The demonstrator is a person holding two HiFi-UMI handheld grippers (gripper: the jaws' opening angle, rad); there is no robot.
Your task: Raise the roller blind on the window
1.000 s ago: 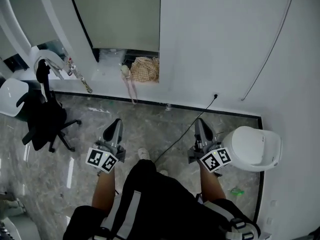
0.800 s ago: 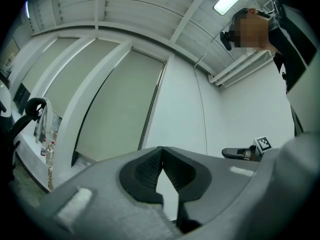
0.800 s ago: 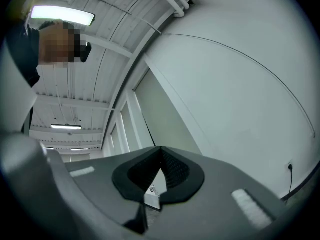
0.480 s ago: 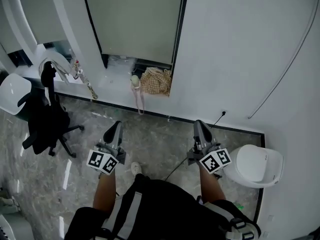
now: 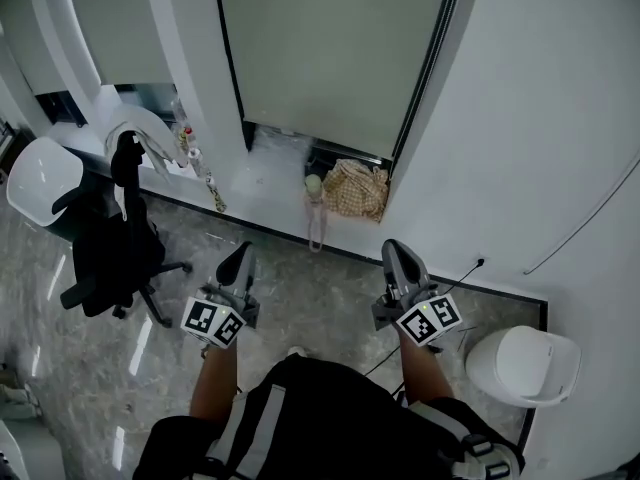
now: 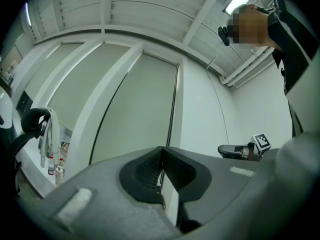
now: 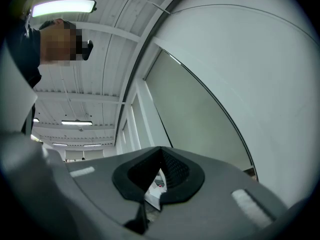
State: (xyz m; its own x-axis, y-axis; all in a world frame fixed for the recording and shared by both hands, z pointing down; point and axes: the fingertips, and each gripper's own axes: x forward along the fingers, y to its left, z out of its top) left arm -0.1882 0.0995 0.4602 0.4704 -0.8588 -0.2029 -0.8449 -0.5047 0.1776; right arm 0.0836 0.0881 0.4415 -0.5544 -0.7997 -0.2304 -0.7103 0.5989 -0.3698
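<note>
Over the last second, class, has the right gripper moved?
Yes. The right gripper has gone forward, away from the white bin and nearer the window sill.

It looks like an office. A black chair on wheels point(image 5: 118, 253) stands on a shiny grey floor point(image 5: 290, 293), beside a tall window blind point(image 5: 330, 53), under long ceiling lights point(image 7: 64, 6).

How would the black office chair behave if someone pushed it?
The black office chair stands on a star base with what look like castors, on a glossy floor, so it would probably roll easily. The dark garment draped over its back looks floppy and might slip off.
</note>
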